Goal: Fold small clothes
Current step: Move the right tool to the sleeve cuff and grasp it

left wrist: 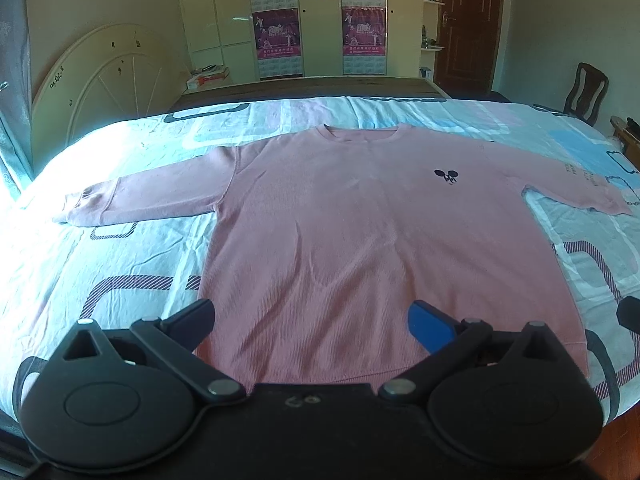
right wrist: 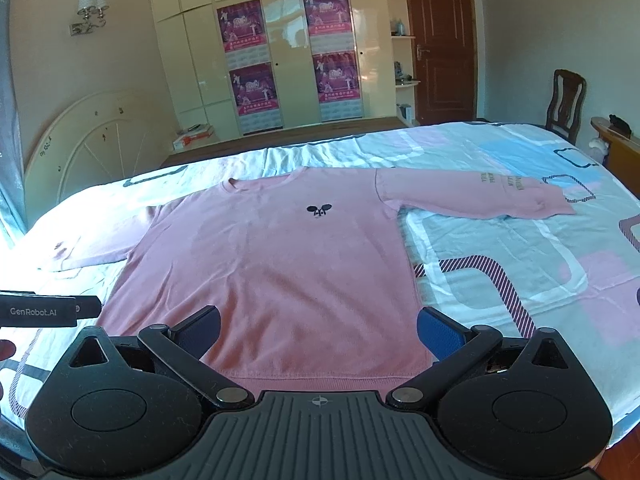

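Left wrist view: your left gripper [left wrist: 312, 320] hangs above the near hem of a pink sweatshirt [left wrist: 360, 232], its jaws spread wide and holding nothing. The sweatshirt lies flat and face up on the patterned bedsheet [left wrist: 120, 264], collar [left wrist: 362, 134] toward the far side, both arms stretched outward. The left sleeve [left wrist: 144, 200] runs off toward the bright window side, its cuff resting on the sheet. The hem sits just ahead of and below your fingertips, between them, apart from both pads. No fold has been made yet, by the look of it, so the step in hand is likely the first grasp. To do it well, move out to a sleeve or a hem corner rather than biting mid-hem, pinch both fabric layers together, and lift only enough to clear the sheet so the body stays smooth.

Right wrist view: your right gripper [right wrist: 318, 332] is likewise wide open and empty, poised over the hem's right portion. The small dark logo [right wrist: 319, 210] marks the chest straight ahead. The right sleeve [right wrist: 472, 196], with lettering near its cuff, stretches away to the right, well apart from your jaws. The other tool's black body [right wrist: 48, 311] shows at the left edge, beside the hem. Match both grasps in height so the fold line falls straight; the knit looks soft and may sag or drag.
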Action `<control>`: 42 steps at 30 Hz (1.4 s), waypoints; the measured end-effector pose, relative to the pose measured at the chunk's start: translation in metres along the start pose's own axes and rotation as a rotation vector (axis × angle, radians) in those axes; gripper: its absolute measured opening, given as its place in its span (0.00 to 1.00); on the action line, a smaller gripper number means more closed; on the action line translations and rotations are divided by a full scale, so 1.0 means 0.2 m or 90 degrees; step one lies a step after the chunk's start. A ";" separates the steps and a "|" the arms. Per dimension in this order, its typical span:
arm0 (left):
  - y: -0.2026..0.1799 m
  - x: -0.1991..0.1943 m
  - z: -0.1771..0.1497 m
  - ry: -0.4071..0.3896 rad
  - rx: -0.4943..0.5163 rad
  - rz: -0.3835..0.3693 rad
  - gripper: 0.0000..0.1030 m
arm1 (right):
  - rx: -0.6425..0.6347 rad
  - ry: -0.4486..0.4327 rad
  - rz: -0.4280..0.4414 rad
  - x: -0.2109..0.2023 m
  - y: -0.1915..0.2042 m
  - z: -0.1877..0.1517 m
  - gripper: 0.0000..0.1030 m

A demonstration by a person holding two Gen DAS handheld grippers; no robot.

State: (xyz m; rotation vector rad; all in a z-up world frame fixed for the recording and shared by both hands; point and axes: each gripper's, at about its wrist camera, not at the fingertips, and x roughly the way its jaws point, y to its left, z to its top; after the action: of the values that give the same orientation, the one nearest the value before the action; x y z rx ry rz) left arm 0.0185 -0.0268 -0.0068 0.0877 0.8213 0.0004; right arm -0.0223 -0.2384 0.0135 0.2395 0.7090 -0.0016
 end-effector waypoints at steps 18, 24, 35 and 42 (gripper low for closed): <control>-0.13 0.30 0.22 0.013 0.003 0.006 1.00 | 0.020 -0.001 -0.043 0.28 -0.22 0.22 1.00; -0.17 0.42 0.29 0.024 -0.009 0.011 1.00 | 0.029 0.010 -0.052 0.41 -0.32 0.30 1.00; -0.27 0.64 0.39 0.029 -0.024 -0.015 1.00 | 0.056 0.030 -0.087 0.66 -0.62 0.40 1.00; -0.35 0.81 0.47 0.043 -0.027 -0.012 1.00 | 0.092 0.047 -0.113 0.84 -0.87 0.46 1.00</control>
State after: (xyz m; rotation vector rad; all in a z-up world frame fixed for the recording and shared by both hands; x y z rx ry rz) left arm 0.1949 -0.0979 -0.0674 0.0405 0.8888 0.0025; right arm 0.1507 -0.4145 -0.0646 0.3148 0.8026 -0.2152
